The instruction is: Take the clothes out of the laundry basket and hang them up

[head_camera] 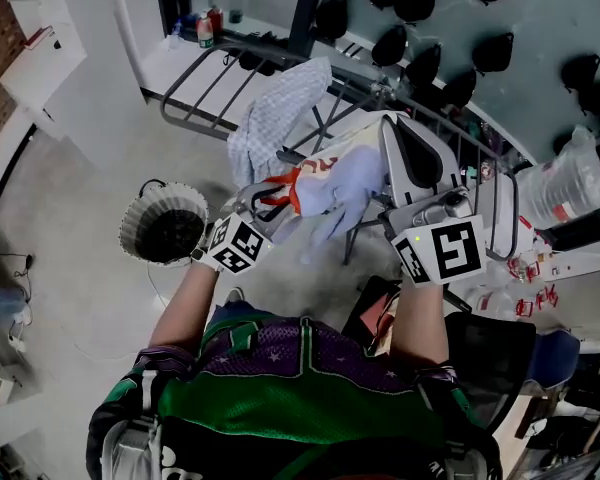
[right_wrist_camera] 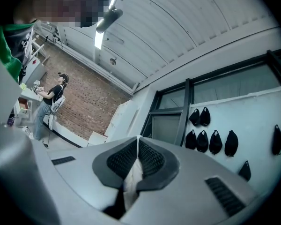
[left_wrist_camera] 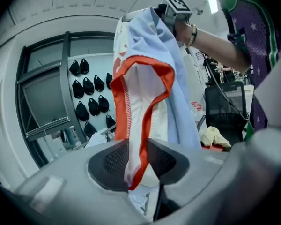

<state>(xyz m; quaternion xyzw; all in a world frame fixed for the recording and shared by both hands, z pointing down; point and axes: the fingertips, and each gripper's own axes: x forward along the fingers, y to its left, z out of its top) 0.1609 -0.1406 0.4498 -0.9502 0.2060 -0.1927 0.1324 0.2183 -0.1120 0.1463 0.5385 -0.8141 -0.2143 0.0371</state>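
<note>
Grey workshop floor [head_camera: 80, 198] and a teal wall [head_camera: 540, 28] hung with black caps [head_camera: 493, 53] frame a person at work on the washing, a gripper in each hand. The right gripper [right_wrist_camera: 138, 146] is pressed together on a fold of white cloth, holding up by its top a pale blue and white garment [left_wrist_camera: 145, 78] edged in orange. The left gripper [left_wrist_camera: 138, 149] stands spread, the orange-trimmed edge hanging down between its jaws but, as far as can be seen, not clamped. The garment is held in the air between the two grippers, just in front of the drying rack [head_camera: 200, 78], where a checked cloth [head_camera: 275, 108] is already draped over a bar. The laundry basket [head_camera: 140, 218] sits on the floor to the person's left, its inside too dark to read.

The step in hand appears to be spreading the garment before hanging it. The next move likely calls for the left gripper to close on the trim, so both can stretch the cloth flat and lift it over a free bar of the rack.
</note>
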